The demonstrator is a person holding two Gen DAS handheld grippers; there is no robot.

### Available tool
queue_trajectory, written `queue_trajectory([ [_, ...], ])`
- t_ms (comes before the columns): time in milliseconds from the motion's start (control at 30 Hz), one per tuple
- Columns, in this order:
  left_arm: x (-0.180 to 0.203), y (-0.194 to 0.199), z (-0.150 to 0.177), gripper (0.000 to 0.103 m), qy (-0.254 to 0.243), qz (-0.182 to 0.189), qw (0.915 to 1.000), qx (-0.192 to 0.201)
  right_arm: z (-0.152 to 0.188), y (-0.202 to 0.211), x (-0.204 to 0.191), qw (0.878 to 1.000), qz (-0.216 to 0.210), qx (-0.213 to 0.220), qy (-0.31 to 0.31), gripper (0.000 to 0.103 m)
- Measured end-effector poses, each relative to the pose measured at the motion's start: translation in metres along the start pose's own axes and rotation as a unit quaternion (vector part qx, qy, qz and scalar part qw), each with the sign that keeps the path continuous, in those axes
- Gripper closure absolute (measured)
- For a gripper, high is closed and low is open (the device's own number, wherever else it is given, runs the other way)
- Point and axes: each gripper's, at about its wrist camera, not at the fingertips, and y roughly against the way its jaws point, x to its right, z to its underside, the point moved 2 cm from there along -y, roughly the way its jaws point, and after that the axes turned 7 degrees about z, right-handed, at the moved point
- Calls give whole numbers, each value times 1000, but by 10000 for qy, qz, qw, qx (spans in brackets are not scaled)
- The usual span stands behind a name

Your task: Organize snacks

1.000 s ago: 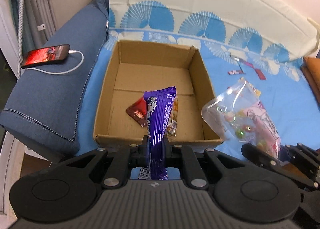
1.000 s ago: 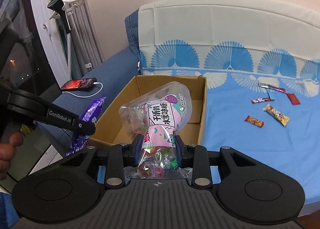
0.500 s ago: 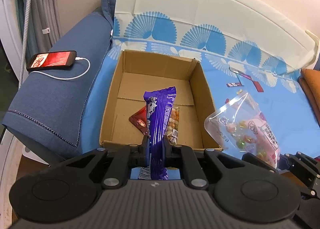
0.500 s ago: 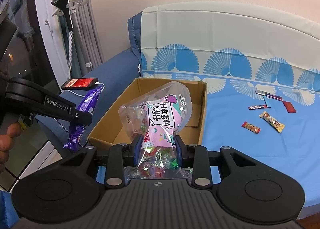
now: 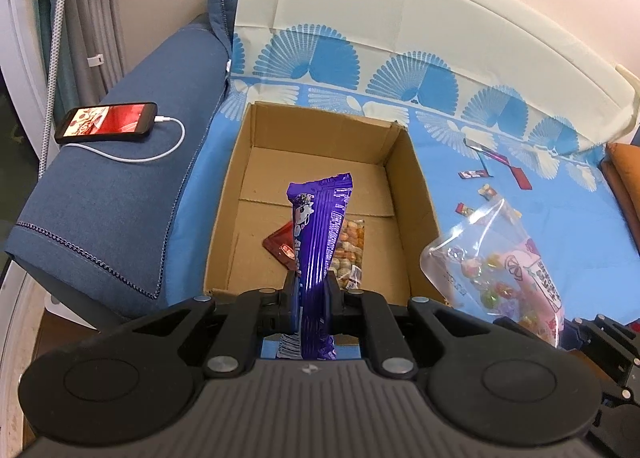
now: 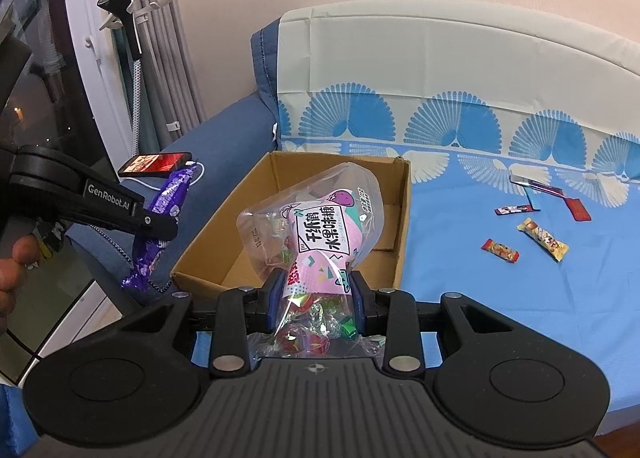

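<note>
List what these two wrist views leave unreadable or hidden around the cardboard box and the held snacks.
- Red packet and peanut pack in the cardboard box: left view, partly behind the purple bar.
- Box floor: right view, hidden by the candy bag.
- Loose snacks on the blue sheet: too small to read.
- Purple bar's lower end: under the left tool.

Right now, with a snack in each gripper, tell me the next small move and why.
Probably ease the left gripper forward and release the purple foil snack bar into the open brown cardboard box. The bar is clamped upright at the box's near rim, above the red packet and nut packet already inside.
</note>
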Motion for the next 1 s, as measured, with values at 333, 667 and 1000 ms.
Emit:
queue_trajectory([
  [333, -9, -6, -7, 91, 115, -25, 9999, 3, -3, -6, -2, 10000, 19, -30, 6, 67],
  [667, -18, -20, -16, 91, 199, -41, 9997, -97, -10, -24, -5, 9999, -6, -130, -1, 67],
  [1000, -26, -42, -30, 91, 263, -63, 9994, -203, -21, -52, -9, 9996, -72, -259, -11, 66],
])
